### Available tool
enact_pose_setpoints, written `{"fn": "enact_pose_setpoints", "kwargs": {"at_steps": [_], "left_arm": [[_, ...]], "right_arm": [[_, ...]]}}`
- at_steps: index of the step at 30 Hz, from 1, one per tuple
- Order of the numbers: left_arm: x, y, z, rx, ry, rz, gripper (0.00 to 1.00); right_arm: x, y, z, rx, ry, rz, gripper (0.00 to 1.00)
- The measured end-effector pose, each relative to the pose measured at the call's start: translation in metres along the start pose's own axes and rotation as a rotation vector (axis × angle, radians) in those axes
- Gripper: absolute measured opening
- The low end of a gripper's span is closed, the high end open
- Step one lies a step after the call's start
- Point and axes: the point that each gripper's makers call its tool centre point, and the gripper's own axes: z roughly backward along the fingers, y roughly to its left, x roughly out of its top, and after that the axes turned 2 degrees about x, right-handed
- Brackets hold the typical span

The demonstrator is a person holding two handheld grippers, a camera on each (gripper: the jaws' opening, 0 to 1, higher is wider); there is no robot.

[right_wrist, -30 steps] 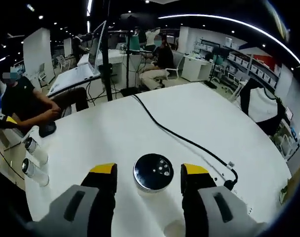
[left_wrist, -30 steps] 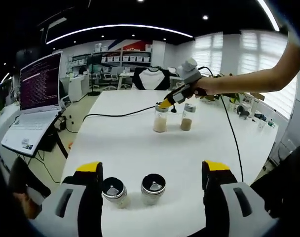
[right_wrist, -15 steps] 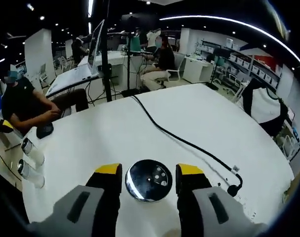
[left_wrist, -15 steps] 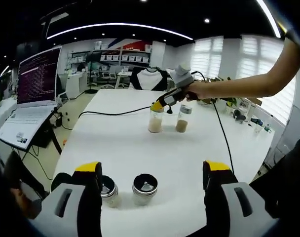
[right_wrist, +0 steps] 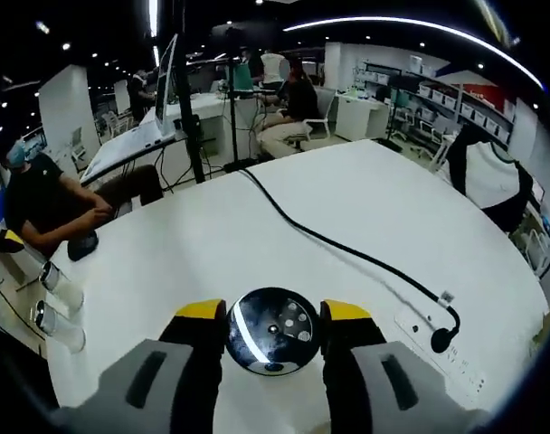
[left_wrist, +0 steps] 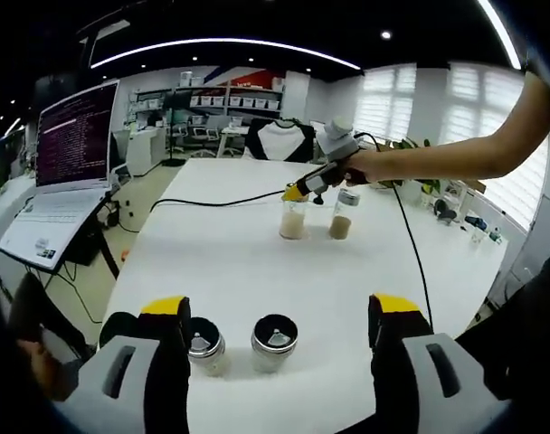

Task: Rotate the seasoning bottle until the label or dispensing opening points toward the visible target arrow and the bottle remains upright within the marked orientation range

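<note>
The right tongs (right_wrist: 273, 316) pinch the seasoning bottle's cap (right_wrist: 273, 330) near the desk (right_wrist: 365, 208) edge, bare desktop beyond. The left tongs (left_wrist: 279, 312) stand spread, two shakers (left_wrist: 273, 342) between them.

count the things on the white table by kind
seasoning bottles: 4 (near pair, far pair)
black cable: 1
total: 5

Both claws, left claw (left_wrist: 270, 334) and right claw (right_wrist: 272, 336), have grey bodies, black jaws and yellow tips; a black cable (left_wrist: 418, 244) trails from the right one
</note>
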Motion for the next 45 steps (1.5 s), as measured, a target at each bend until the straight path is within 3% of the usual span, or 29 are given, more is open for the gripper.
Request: {"fn": "enact_pose_setpoints", "kwargs": {"at_steps": [16, 28, 45], "left_arm": [[-0.005, -0.002, 0.007, -0.028, 0.002, -0.018, 0.85], [-0.017, -0.017, 0.029, -0.076, 0.005, -0.038, 0.84], [-0.039, -0.05, 0.066, -0.148, 0.002, -0.07, 0.84]], "right_arm": [[-0.018, 0.015, 0.013, 0.03, 0.04, 0.051, 0.39], [-0.047, 0.064, 0.039, 0.047, 0.05, 0.067, 0.39], [-0.095, 0.16, 0.087, 0.087, 0.069, 0.086, 0.39]]}}
